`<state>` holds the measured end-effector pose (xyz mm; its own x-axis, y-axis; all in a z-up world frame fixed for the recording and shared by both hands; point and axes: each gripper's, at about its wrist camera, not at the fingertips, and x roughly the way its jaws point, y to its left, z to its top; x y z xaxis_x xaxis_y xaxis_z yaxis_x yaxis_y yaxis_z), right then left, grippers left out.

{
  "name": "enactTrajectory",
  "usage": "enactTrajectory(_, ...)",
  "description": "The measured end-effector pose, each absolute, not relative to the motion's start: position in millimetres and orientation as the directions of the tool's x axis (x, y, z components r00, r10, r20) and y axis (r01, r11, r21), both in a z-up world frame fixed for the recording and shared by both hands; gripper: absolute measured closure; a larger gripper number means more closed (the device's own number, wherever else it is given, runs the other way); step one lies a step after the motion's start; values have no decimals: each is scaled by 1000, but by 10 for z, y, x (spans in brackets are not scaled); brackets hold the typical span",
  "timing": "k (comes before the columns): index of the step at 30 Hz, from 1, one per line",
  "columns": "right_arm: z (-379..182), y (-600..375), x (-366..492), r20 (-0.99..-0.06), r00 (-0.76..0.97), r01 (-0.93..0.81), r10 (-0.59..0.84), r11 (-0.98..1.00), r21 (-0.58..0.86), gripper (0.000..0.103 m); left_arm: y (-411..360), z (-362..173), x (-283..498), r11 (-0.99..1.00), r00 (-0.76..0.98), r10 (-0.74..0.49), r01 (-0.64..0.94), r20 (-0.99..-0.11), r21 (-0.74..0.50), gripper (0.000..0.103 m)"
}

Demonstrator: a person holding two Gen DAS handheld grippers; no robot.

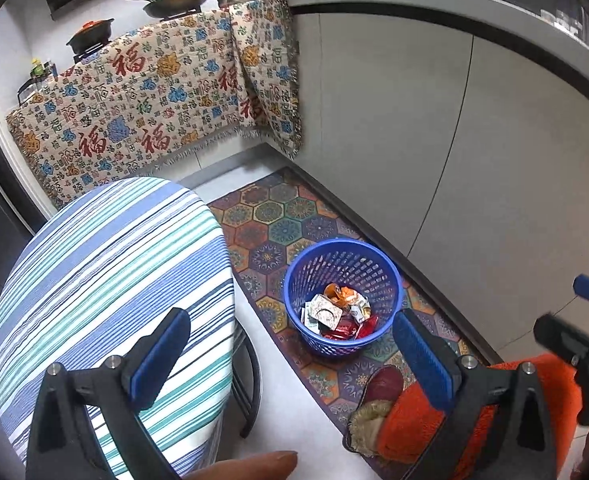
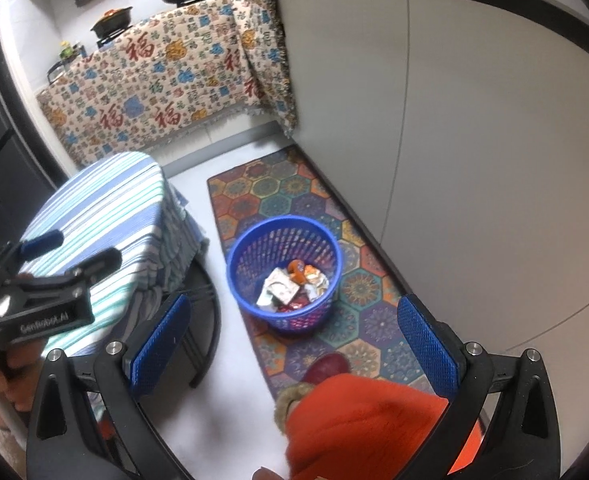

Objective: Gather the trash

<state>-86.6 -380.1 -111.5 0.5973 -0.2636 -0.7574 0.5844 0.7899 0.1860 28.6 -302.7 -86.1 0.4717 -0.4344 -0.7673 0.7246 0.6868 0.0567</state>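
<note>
A kitchen floor seen from above through two hand-held claws. The landmark is a blue perforated plastic wastebasket (image 1: 341, 295) standing on a runner mat (image 1: 278, 236) patterned with coloured hexagons. Inside the wastebasket lies the collected trash (image 1: 336, 312): crumpled wrappers in white, orange, silver and red, resting on its bottom.

The left claw (image 1: 294, 360) hangs above and near the wastebasket, its blue-padded fingers spread wide apart with nothing between them. The right claw (image 2: 294, 344) is likewise released, fingers spread and empty, hovering over the mat just in front of the wastebasket.

To the left of the wastebasket stands a small bench (image 1: 110, 296) covered with a blue, teal and white striped cloth, on dark curved metal legs. Nearer the viewer than the wastebasket, a dark red slipper (image 1: 384, 384) rests on the mat, below an orange fleece trouser leg (image 2: 358, 428). Beyond the wastebasket, a fringed cloth (image 1: 146, 108) printed with red Chinese characters drapes over the cooker front, with pans on top. Grey cabinet doors (image 1: 474, 152) run along the right of the wastebasket.
</note>
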Motion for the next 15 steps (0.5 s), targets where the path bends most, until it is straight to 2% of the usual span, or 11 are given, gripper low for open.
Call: enactTrajectory(15,-1057,-3667,-881,-752,608,564,-256,805,182,0,-2867,-719,323,695,472,-449,718,-759,34,0)
